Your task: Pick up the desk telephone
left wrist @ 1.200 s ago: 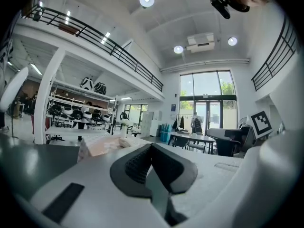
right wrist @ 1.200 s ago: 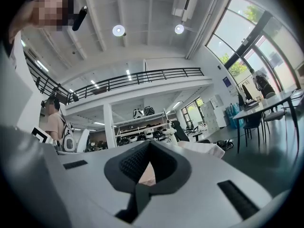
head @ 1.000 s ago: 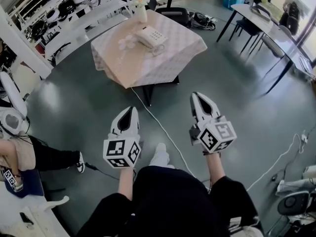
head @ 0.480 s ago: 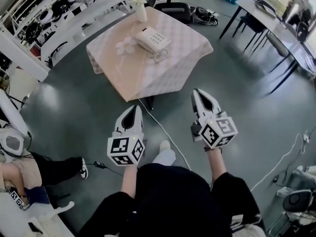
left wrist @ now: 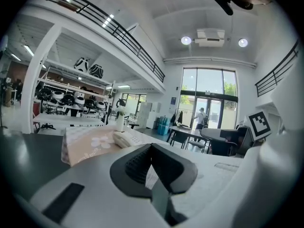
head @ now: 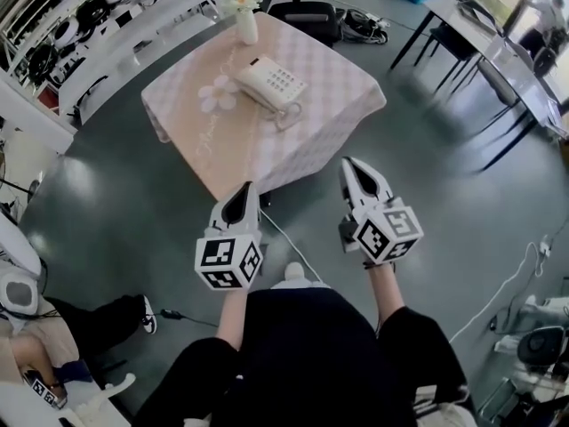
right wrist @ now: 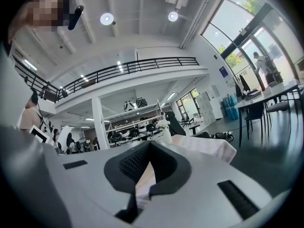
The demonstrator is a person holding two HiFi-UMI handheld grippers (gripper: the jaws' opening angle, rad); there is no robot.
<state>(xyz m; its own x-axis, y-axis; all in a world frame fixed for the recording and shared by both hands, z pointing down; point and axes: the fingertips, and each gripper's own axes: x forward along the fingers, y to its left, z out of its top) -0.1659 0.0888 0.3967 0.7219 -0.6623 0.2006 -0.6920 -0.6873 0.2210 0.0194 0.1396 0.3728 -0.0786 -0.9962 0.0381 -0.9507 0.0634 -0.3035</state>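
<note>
The white desk telephone (head: pixel 271 83) lies on a table with a pink checked cloth (head: pixel 329 105), its coiled cord at its near side. In the left gripper view the telephone (left wrist: pixel 124 137) shows far ahead on the cloth. My left gripper (head: pixel 247 189) and right gripper (head: pixel 348 163) are held side by side over the grey floor, just short of the table's near edge. Both point toward the table, shut with nothing between the jaws. From the right gripper view I see only the table (right wrist: pixel 205 144); the telephone is hidden there.
A white vase with flowers (head: pixel 244 20) and a white flower ornament (head: pixel 216 96) also stand on the cloth. A black office chair (head: pixel 307 14) is behind the table, dark desks (head: pixel 498 56) at right. A white cable (head: pixel 298 238) crosses the floor. A seated person's leg (head: pixel 98 314) is at lower left.
Both grippers have moved forward toward the table, still shut. The table and telephone now sit nearer and lower in the head view.
</note>
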